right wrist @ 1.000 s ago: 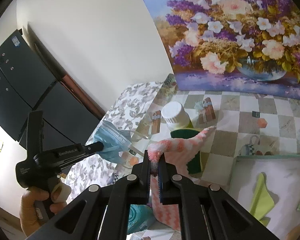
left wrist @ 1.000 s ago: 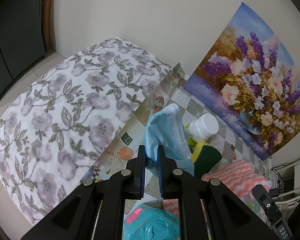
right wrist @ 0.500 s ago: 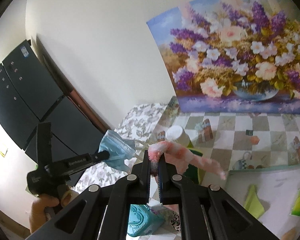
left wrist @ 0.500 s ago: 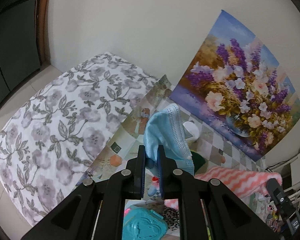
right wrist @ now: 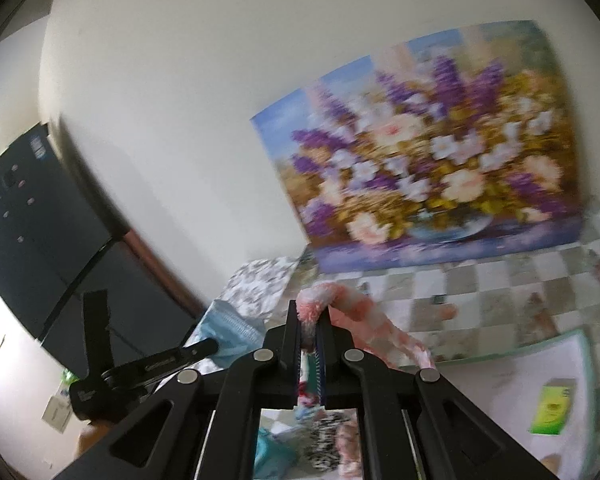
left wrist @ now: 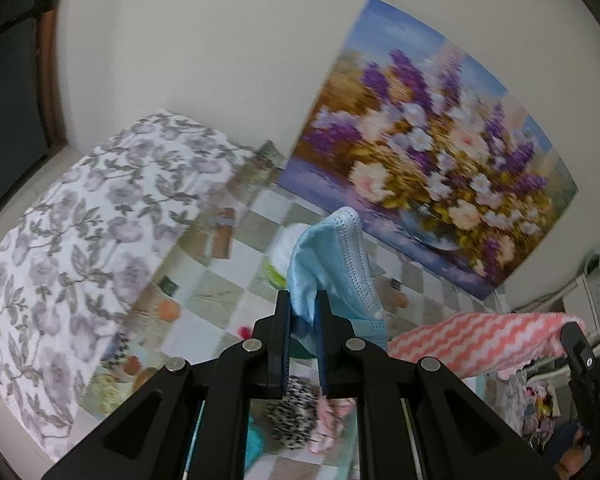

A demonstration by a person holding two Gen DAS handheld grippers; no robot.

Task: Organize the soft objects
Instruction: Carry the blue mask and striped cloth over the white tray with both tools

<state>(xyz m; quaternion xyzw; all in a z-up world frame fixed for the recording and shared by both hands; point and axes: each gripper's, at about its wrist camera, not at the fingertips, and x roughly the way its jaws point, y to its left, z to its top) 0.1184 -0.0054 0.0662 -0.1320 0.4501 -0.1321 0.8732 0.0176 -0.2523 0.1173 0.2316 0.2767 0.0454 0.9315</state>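
My left gripper (left wrist: 303,320) is shut on a light blue face mask (left wrist: 334,256), held in the air above the checkered table (left wrist: 204,280). The mask and left gripper also show in the right wrist view (right wrist: 228,326) at lower left. My right gripper (right wrist: 309,322) is shut on a pink and white zigzag cloth (right wrist: 364,320), which hangs to the right of the jaws. That cloth shows in the left wrist view (left wrist: 480,338) at right, stretched from the right gripper. A black and white spotted soft thing (left wrist: 296,412) lies below both grippers.
A flower painting (left wrist: 432,160) leans on the wall behind the table. A floral-covered surface (left wrist: 92,220) lies to the left. A white-capped bottle (left wrist: 280,248) stands behind the mask. A teal item (left wrist: 256,440) lies below. A green packet (right wrist: 552,408) lies on a white tray at right.
Both grippers have risen higher above the table with their cloths still held. The views are now blurred by motion, and the table objects look smaller and lower.
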